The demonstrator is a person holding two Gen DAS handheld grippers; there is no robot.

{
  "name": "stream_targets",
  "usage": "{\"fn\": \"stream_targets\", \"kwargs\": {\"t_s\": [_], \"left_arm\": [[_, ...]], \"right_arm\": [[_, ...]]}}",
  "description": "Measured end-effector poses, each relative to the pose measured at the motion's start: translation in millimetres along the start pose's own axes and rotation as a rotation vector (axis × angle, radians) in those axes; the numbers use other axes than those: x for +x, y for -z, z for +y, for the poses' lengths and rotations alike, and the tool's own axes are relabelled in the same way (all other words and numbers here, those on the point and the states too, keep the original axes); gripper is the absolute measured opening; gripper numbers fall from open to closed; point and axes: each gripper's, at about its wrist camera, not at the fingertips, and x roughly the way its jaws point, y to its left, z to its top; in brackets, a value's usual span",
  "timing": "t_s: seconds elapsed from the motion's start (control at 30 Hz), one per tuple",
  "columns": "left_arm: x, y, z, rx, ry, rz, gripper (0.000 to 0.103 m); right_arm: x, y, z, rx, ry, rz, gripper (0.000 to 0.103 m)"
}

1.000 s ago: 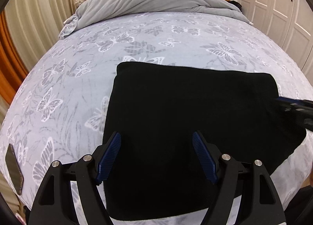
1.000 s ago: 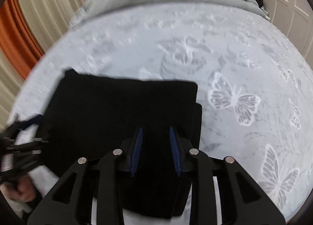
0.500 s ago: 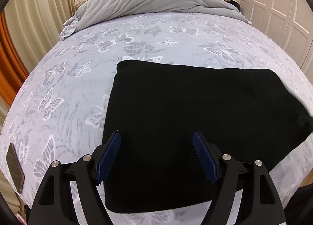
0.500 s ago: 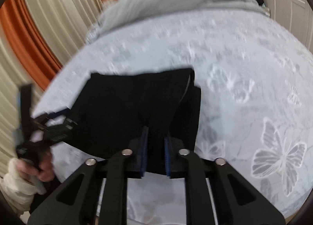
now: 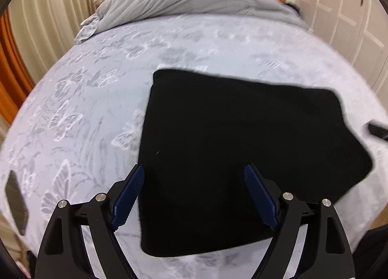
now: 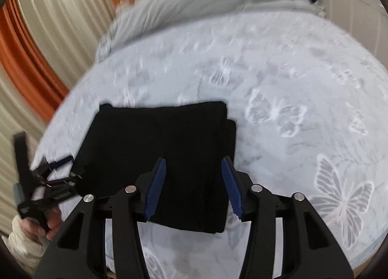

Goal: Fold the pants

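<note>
The black pants (image 5: pixel 242 145) lie folded into a flat rectangle on the butterfly bedspread (image 5: pixel 84 109). My left gripper (image 5: pixel 194 170) hovers over their near left part. Its jaws are opening wide and its pads touch no cloth. In the right wrist view the pants (image 6: pixel 169 138) show stacked layers along their right edge. My right gripper (image 6: pixel 194 160) hangs over that near right part. Its jaws are opening too, with cloth below them but not pinched. One of its fingers (image 5: pixel 377 131) shows at the right rim of the left wrist view.
A grey duvet (image 5: pixel 189 0) is piled at the head of the bed. A dark phone (image 5: pixel 15 204) lies near the bed's left edge. Curtains (image 6: pixel 48 12) hang on the left and white wardrobe doors (image 5: pixel 351 24) stand on the right. A hand (image 6: pixel 36 225) holds the left gripper.
The right gripper's jaws closed on the pants' right edge half a second ago and have now spread apart, letting the cloth go. The left jaws stand slightly wider.
</note>
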Motion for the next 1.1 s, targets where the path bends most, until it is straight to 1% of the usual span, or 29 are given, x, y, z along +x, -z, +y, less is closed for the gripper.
{"fn": "stream_targets", "kwargs": {"t_s": [0.07,0.1,0.13,0.17,0.2,0.23,0.27,0.33,0.4,0.47,0.5,0.53,0.57,0.6,0.63,0.67,0.7,0.73,0.77,0.8,0.83,0.87,0.97,1.07,1.1], "left_arm": [[-13.8,-0.3,-8.6,0.036,0.066,-0.027,0.083],[-21.4,1.2,-16.1,0.07,0.12,-0.038,0.087],[-26.5,3.3,-23.3,0.103,0.162,-0.043,0.087],[-30.6,6.8,-32.6,0.145,0.2,-0.042,0.087],[-32.7,11.6,-45.1,0.195,0.23,-0.035,0.087],[-33.1,16.0,-56.7,0.24,0.243,-0.03,0.087],[-32.0,21.9,-72.6,0.299,0.247,-0.024,0.087],[-29.8,28.3,-94.1,0.367,0.238,-0.023,0.087],[-27.1,31.7,-116.1,0.411,0.229,-0.039,0.087],[-23.4,28.0,-132.7,0.415,0.225,-0.065,0.087],[-20.8,24.4,-136.2,0.406,0.226,-0.072,0.087],[-18.7,20.1,-138.4,0.392,0.231,-0.078,0.086],[-16.1,11.6,-137.9,0.353,0.249,-0.096,0.069],[-14.1,3.4,-135.0,0.326,0.262,-0.097,0.045],[-10.5,-4.5,-131.7,0.295,0.277,-0.085,0.034],[-4.9,-17.5,-120.7,0.226,0.329,-0.057,0.016],[-3.3,-27.8,-110.3,0.171,0.369,-0.047,0.013],[-2.9,-34.5,-99.4,0.118,0.386,-0.05,0.013],[-4.5,-43.4,-82.5,0.057,0.405,-0.06,0.012],[-6.1,-47.7,-71.9,0.026,0.418,-0.064,0.011],[-9.7,-52.0,-59.7,-0.012,0.427,-0.073,0.011],[-14.3,-55.7,-50.0,-0.037,0.434,-0.087,0.011],[-29.2,-65.5,-30.1,-0.073,0.421,-0.145,0.011],[-27.7,-68.7,-26.2,-0.092,0.438,-0.134,0.011],[-25.4,-70.8,-27.8,-0.092,0.44,-0.129,0.011]], "right_arm": [[-0.1,7.8,-4.9,0.019,-0.061,0.036,0.047],[-0.6,12.5,-6.9,0.022,-0.081,0.049,0.047],[-1.8,18.3,-9.1,0.025,-0.1,0.06,0.047],[-1.4,21.5,-10.9,0.023,-0.103,0.065,0.043],[0.8,24.9,-10.7,0.014,-0.096,0.073,0.023],[4.7,25.9,-10.7,0.001,-0.062,0.083,0.016],[6.4,25.1,-10.5,-0.004,-0.056,0.082,0.014],[2.6,19.2,-7.9,0.002,-0.089,0.069,0.01],[-10.4,7.9,-3.3,0.018,-0.177,0.033,0.009],[-23.8,-9.7,3.0,0.032,-0.285,-0.014,0.008],[-28.2,-19.2,7.2,0.034,-0.345,-0.026,0.008],[-28.2,-24.6,9.7,0.023,-0.369,-0.031,0.008],[-28.8,-29.0,12.7,0.006,-0.377,-0.037,0.009],[-27.7,-32.9,15.5,-0.018,-0.373,-0.046,0.012],[-26.7,-34.3,14.8,-0.02,-0.364,-0.057,0.013],[-26.6,-33.9,9.7,-0.007,-0.35,-0.072,0.014],[-24.0,-32.3,-1.5,0.021,-0.344,-0.079,0.016],[-23.0,-30.1,-9.2,0.044,-0.335,-0.075,0.017],[-21.3,-27.7,-18.6,0.062,-0.307,-0.067,0.026],[-22.1,-24.2,-23.9,0.055,-0.252,-0.06,0.036],[-19.6,-20.6,-25.3,0.011,-0.174,-0.04,0.038],[-15.1,-17.3,-23.6,-0.027,-0.14,-0.016,0.038],[8.1,-8.9,-16.6,-0.072,-0.13,0.058,0.038],[39.2,-4.8,-8.1,-0.113,-0.073,0.129,0.038],[44.5,-3.7,-5.8,-0.127,-0.06,0.129,0.033]]}}
